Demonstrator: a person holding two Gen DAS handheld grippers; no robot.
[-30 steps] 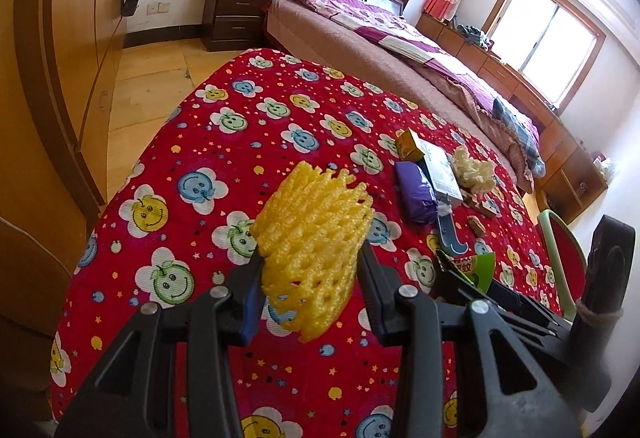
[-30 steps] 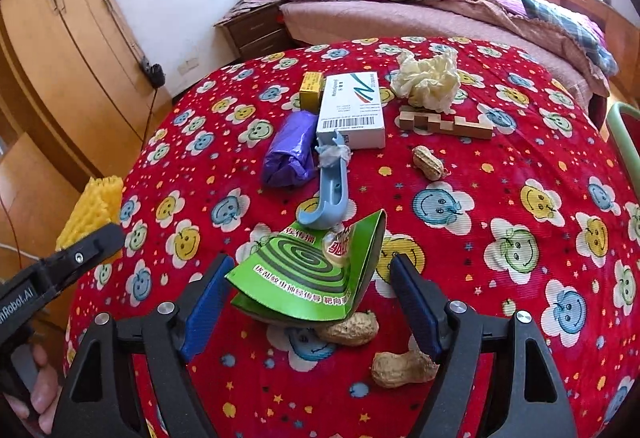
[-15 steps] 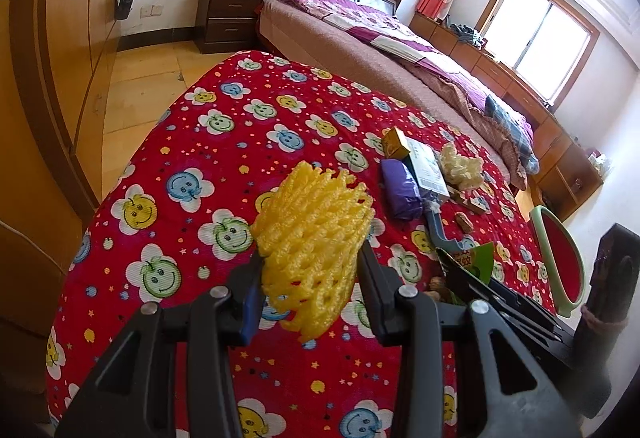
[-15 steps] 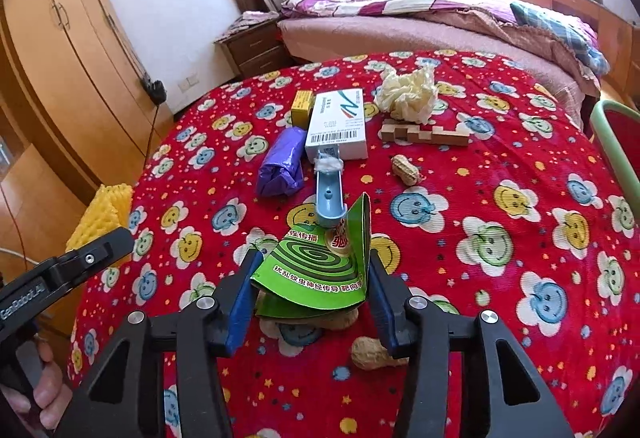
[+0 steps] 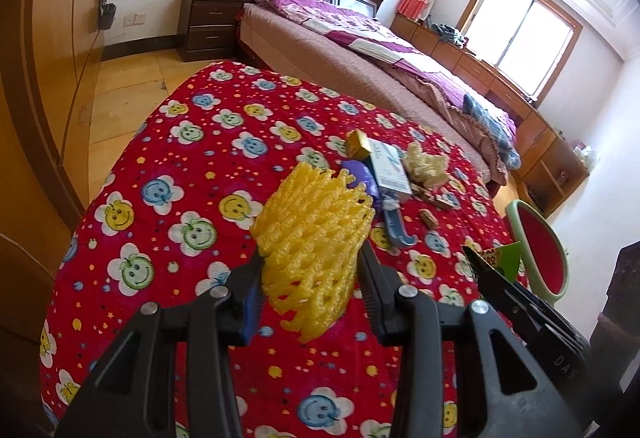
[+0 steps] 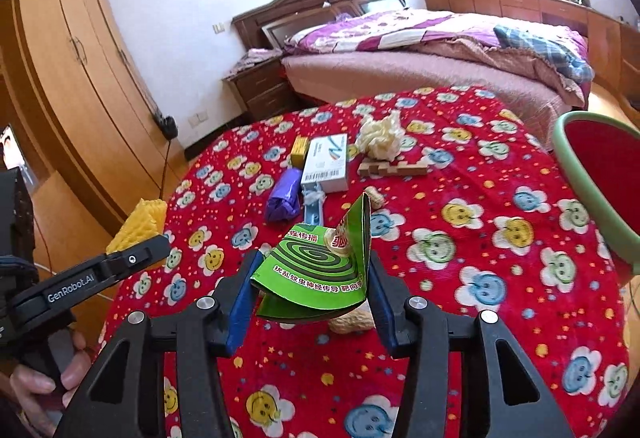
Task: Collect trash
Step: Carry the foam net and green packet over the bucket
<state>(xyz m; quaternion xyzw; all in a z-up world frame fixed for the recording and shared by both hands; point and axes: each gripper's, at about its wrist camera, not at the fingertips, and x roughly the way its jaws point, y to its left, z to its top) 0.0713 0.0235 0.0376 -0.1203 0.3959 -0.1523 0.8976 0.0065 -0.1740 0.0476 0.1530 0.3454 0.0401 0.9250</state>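
Both claws are clenched on trash, held above a red smiley-print tablecloth (image 6: 500, 205).

The right gripper (image 6: 312, 280) is closed on a folded green carton (image 6: 320, 270), which is lifted clear of the cloth; a peanut (image 6: 352, 322) is seen beneath it, though whether more lies hidden under the carton cannot be told. The left gripper (image 5: 310, 278) is clamped on a yellow foam net (image 5: 316, 234), also carried off the cloth. Farther out, a purple wrapper (image 6: 284, 193), a blue hook (image 5: 396, 226), a white box (image 6: 326, 161), a small yellow box (image 6: 300, 149), a crumpled paper wad (image 6: 380, 137) and wooden pieces (image 6: 388, 167) are left lying near the middle. A green-rimmed red basin (image 6: 568, 165) is seen at the right edge.
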